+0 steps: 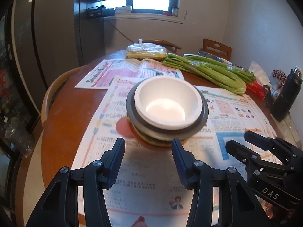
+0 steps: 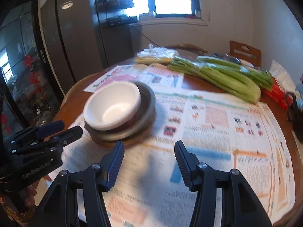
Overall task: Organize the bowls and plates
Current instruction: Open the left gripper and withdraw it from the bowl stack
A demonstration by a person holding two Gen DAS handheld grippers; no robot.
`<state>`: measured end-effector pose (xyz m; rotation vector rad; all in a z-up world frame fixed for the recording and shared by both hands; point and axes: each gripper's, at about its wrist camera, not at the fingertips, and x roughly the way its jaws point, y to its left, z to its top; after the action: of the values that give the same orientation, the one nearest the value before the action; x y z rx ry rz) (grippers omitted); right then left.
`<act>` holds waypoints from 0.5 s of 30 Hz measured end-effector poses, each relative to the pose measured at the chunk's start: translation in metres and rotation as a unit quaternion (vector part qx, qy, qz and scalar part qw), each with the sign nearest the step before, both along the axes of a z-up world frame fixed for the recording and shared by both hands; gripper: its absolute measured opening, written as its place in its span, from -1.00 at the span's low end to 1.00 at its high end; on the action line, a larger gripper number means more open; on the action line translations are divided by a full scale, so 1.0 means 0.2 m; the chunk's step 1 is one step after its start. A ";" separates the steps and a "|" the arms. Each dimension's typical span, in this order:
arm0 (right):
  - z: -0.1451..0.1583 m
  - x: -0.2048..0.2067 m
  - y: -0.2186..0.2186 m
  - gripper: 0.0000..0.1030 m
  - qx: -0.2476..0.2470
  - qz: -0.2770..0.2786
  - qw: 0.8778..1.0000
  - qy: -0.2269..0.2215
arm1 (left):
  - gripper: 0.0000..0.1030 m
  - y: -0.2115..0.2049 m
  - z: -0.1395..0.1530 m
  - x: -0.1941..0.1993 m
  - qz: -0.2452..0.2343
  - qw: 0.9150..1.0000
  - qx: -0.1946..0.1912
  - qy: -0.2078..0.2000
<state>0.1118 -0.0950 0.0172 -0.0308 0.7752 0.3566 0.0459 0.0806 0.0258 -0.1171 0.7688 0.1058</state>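
Note:
A white bowl [image 1: 166, 104] [image 2: 113, 107] sits on top of a stack of darker bowls and plates [image 1: 170, 132] [image 2: 136, 124] on the newspaper-covered round table [image 1: 64, 102] [image 2: 75, 98]. My left gripper [image 1: 148, 145] stands open just short of the stack's near side, with nothing between its fingers. Open as well, my right gripper [image 2: 149, 148] hovers over the newspaper to the right of the stack, empty. Each gripper shows in the other's view: the right gripper [image 1: 238, 140] at the lower right, the left gripper [image 2: 70, 127] at the left beside the stack.
Celery bunches [image 1: 208, 70] [image 2: 223, 77] lie across the far side, with a plastic-wrapped bag [image 1: 145, 51] [image 2: 157, 55] behind. A dark flask [image 1: 287, 92] stands at the right edge. A metal dish [image 1: 210, 55] sits far back. Chairs ring the table; a dark fridge [image 1: 47, 28] stands left.

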 end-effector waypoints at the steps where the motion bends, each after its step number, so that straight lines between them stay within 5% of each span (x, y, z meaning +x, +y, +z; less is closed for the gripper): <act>1: -0.01 -0.02 -0.01 0.06 -0.003 -0.004 1.000 0.002 | 0.02 0.00 -0.01 -0.01 0.006 1.000 0.003 0.004; 15: -0.12 -0.26 -0.09 0.10 0.023 -0.018 1.000 0.008 | 0.02 -0.04 -0.10 -0.18 0.015 1.000 0.016 0.009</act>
<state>0.0597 -0.1130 -0.0061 0.0284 0.7815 0.3396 0.0108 0.0734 0.0059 -0.0985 0.7835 0.1480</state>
